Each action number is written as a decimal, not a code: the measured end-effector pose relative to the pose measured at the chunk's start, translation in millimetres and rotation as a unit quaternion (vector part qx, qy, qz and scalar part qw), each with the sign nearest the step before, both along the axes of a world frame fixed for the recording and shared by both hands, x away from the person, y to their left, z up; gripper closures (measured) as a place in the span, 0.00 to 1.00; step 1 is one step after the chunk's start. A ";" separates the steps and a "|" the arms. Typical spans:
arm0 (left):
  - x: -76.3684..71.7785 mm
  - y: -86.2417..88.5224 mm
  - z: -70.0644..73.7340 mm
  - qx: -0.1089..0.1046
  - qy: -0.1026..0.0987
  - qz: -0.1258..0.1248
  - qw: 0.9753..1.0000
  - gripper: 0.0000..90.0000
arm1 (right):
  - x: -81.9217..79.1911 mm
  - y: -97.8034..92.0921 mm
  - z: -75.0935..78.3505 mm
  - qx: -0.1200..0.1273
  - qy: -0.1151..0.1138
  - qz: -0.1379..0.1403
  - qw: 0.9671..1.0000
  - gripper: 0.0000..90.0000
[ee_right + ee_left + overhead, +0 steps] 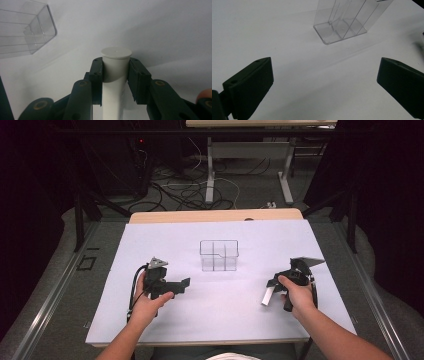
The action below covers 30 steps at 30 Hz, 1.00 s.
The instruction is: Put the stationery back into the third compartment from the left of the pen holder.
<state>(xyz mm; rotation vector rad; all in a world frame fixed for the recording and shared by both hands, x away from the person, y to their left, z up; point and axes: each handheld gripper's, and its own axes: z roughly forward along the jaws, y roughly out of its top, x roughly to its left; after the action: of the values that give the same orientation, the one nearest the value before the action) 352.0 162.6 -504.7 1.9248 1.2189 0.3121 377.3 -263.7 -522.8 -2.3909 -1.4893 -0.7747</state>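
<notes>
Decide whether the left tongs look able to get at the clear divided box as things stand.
Probably yes. The left tongs stand open and hold nothing, and the clear divided box stands upright ahead of them, with bare white table sheet between.

Organizer (219,255) between both tongs

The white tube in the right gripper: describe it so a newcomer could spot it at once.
Start at the white sheet covering the table, then go to its right side, where the person's right gripper is held. Clamped between its black fingers is the white tube, a plain cylinder with a flat cap, opaque unlike the clear divided box mid-sheet.
</notes>
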 end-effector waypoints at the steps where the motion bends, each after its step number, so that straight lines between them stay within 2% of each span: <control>1: 0.1 0.0 0.0 0.001 0.000 0.000 1.000 0.01 | -0.1 0.1 1.6 0.001 -0.002 0.001 1.000 0.74; 5: 0.1 0.0 0.7 -0.002 0.003 0.001 1.000 0.01 | 1.0 2.4 9.5 -0.002 -0.025 0.008 1.000 0.74; 7: 0.4 0.4 0.6 -0.002 0.002 0.001 1.000 0.01 | 1.1 4.8 14.9 -0.008 -0.040 0.018 0.999 0.74; 9: 0.4 0.6 0.4 -0.002 0.001 0.002 1.000 0.01 | 1.3 8.5 20.1 -0.010 -0.062 0.023 0.998 0.74; 10: 0.3 1.0 0.6 0.000 0.000 0.002 1.000 0.01 | 1.2 11.4 24.9 -0.006 -0.066 0.019 0.998 0.74; 11: 0.2 1.2 0.7 -0.001 -0.001 0.002 1.000 0.01 | 1.3 12.1 26.5 -0.014 -0.085 0.028 0.996 0.74; 13: 0.2 1.8 0.9 0.000 -0.004 0.001 1.000 0.01 | 1.0 15.7 32.6 -0.019 -0.105 0.028 0.994 0.74; 14: 0.1 1.9 1.1 0.001 -0.004 0.002 1.000 0.01 | 0.6 15.6 34.7 -0.018 -0.109 0.034 0.993 0.74; 15: 0.0 1.7 1.3 -0.001 -0.002 0.001 1.000 0.01 | 0.4 16.0 39.4 -0.031 -0.103 0.041 0.993 0.74; 16: -0.1 1.7 1.4 -0.001 -0.003 0.001 1.000 0.01 | 0.6 19.7 40.1 -0.029 -0.131 0.033 0.990 0.74; 19: -0.7 2.7 2.4 -0.004 -0.005 0.001 1.000 0.01 | -0.1 22.2 47.4 -0.034 -0.147 0.046 0.987 0.74; 21: -0.8 3.4 2.5 -0.004 -0.007 0.003 1.000 0.01 | -0.4 25.6 51.3 -0.056 -0.172 0.047 0.982 0.74; 22: -0.7 3.6 2.3 -0.005 -0.007 0.004 1.000 0.01 | -0.7 26.0 53.4 -0.051 -0.174 0.052 0.982 0.74; 26: -0.2 4.4 1.8 -0.007 -0.006 0.008 1.000 0.01 | -1.6 31.3 60.4 -0.073 -0.206 0.054 0.974 0.74; 27: -0.2 4.3 1.6 -0.006 -0.007 0.009 1.000 0.00 | -1.7 32.7 63.3 -0.078 -0.205 0.055 0.974 0.74; 28: -0.3 4.3 1.6 -0.004 -0.008 0.008 1.000 0.00 | -1.8 33.2 63.3 -0.083 -0.223 0.059 0.970 0.74; 30: -0.4 4.4 1.3 -0.001 -0.010 0.006 1.000 0.00 | -1.5 36.0 65.7 -0.089 -0.230 0.061 0.967 0.74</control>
<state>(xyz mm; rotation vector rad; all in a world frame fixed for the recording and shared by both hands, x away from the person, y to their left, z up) 351.6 167.0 -503.4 1.9100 1.2169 0.3359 375.7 -227.6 -457.1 -2.3143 -1.9320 -1.2800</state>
